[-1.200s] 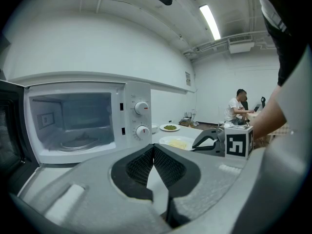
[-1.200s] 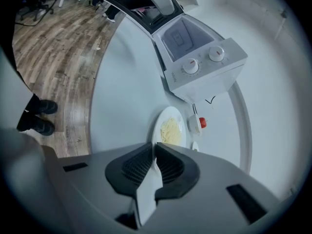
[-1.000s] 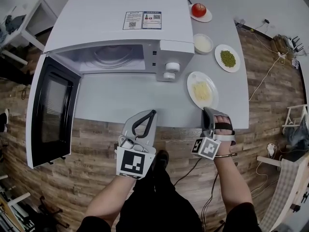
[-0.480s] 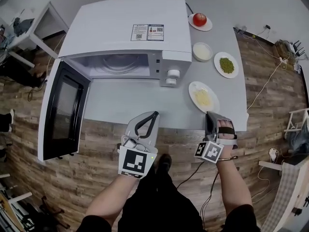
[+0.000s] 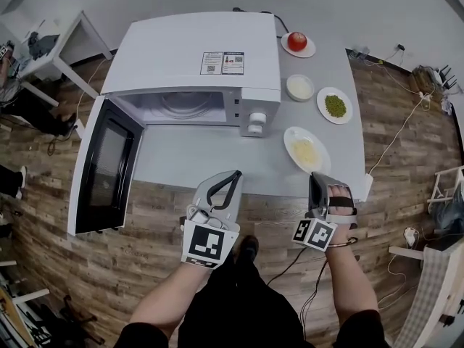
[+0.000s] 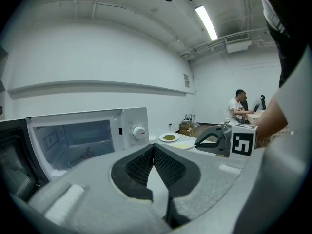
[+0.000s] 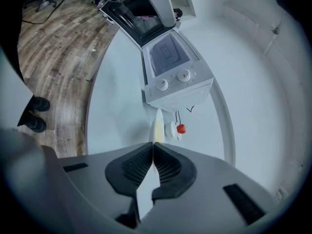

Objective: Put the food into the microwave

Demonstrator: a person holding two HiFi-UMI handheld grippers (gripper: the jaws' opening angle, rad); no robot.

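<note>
A white microwave [image 5: 192, 56] stands on the grey table [image 5: 196, 162] with its door [image 5: 109, 167] swung open to the left and its cavity [image 5: 185, 106] empty. To its right sit a plate of yellow food [image 5: 306, 151], a plate of green beans [image 5: 335, 105], a white bowl [image 5: 299, 87] and a tomato on a plate [image 5: 297, 42]. My left gripper [image 5: 233, 175] is shut and empty over the table's front edge, pointing at the microwave [image 6: 87, 138]. My right gripper [image 5: 315, 177] is shut and empty just short of the yellow plate [image 7: 158, 126].
The open door overhangs the table's left end above the wood floor [image 5: 87, 267]. A small white table [image 5: 61, 46] stands at the far left. Cables [image 5: 395, 122] trail across the floor to the right. A seated person [image 6: 239, 108] shows far off in the left gripper view.
The head view has drawn back, so the microwave and plates look smaller. Both grippers stay shut at the table's front edge, and the door is still open.
</note>
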